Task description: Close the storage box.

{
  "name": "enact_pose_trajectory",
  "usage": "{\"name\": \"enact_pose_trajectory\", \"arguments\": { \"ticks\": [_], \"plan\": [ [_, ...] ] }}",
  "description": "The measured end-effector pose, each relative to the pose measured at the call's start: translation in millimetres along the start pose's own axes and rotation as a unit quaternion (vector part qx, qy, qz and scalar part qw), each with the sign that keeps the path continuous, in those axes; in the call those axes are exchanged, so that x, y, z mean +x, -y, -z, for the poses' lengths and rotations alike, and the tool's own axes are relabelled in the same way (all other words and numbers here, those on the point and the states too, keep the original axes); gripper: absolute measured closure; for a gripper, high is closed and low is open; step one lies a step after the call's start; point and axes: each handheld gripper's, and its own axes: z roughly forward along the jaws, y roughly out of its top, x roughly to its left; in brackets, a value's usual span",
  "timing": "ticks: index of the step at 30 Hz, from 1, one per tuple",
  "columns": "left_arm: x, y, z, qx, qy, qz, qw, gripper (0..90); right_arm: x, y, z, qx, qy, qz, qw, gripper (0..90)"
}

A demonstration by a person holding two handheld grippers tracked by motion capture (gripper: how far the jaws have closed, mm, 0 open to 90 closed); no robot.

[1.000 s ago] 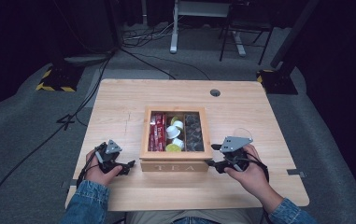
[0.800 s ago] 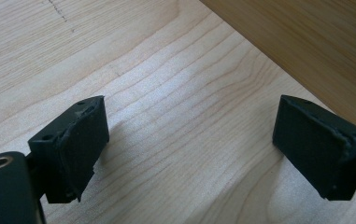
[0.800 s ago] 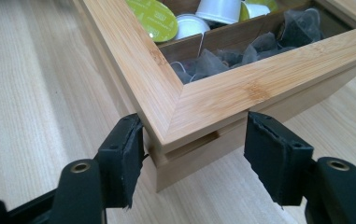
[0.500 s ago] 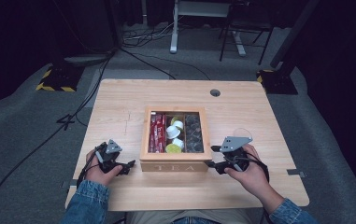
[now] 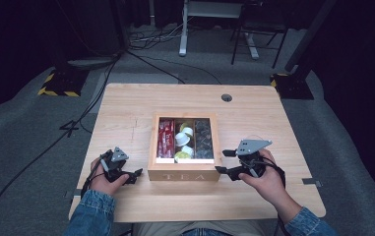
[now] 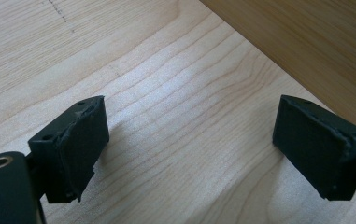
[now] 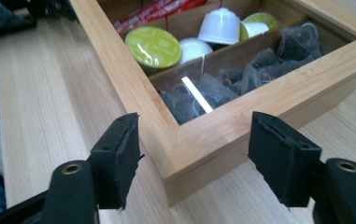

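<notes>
So far little of the work looks done, judging by how things lie. The wooden tea box [image 5: 184, 147] sits near the middle of the worktop [image 5: 126, 105], its front wall close to the worktop's near edge. It appears to be covered by a clear pane in a wooden frame, since a bright glare streak lies across the compartments in the right gripper view. Under it, red packets [image 5: 166, 138] fill the left compartment, white and green capsules [image 5: 184, 141] the middle one, and dark tea bags [image 5: 204, 139] the right one.

The left gripper [image 5: 135, 175] lies low on the worktop just beside the box's front left corner; its jaws stand wide apart with only bare wood between them. The right gripper [image 5: 222, 161] is at the box's front right corner. In its own view the corner [image 7: 178, 154] stands between the two jaws, with a gap on each side, so nothing is gripped yet. Everything that matters is still to come: taking hold of the box or its lid and moving it.

Against the earlier frames, both hands and the box lie where they did. The one change is at the right gripper, whose jaws have just been opening wider around the corner without pressing on it.
</notes>
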Motion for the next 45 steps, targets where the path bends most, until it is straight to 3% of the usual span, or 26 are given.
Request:
{"name": "enact_pose_trajectory", "arguments": {
  "ticks": [10, 18, 29, 36, 39, 45],
  "plan": [
    [0.2, 3.1, 3.0, 0.001, 0.0, 0.0, 1.0, 11.4, -17.7, -8.8, 28.2, -0.045, 0.019, -0.026, 0.9985, 22.6],
    [1.4, 3.8, 3.5, -0.001, 0.002, -0.002, 1.0, 11.1, -39.2, 3.2, 55.6, -0.047, 0.046, -0.044, 0.9969, 16.8],
    [5.9, 4.7, 4.1, -0.002, 0.003, -0.001, 1.0, 11.0, -65.0, 31.2, 88.1, -0.027, 0.092, -0.08, 0.9922, 16.2],
    [6.8, 4.4, 4.0, 0.001, 0.001, 0.001, 1.0, 10.2, -81.6, 50.8, 97.5, 0.013, 0.108, -0.116, 0.9872, 17.8],
    [7.0, 4.3, 3.6, 0.001, 0.0, 0.002, 1.0, 9.4, -87.5, 59.1, 99.9, 0.025, 0.12, -0.12, 0.9852, 18.0],
    [7.1, 4.2, 3.4, 0.002, 0.0, 0.003, 1.0, 8.6, -99.7, 80.6, 102.9, 0.046, 0.153, -0.134, 0.978, 19.6]
  ]
}}
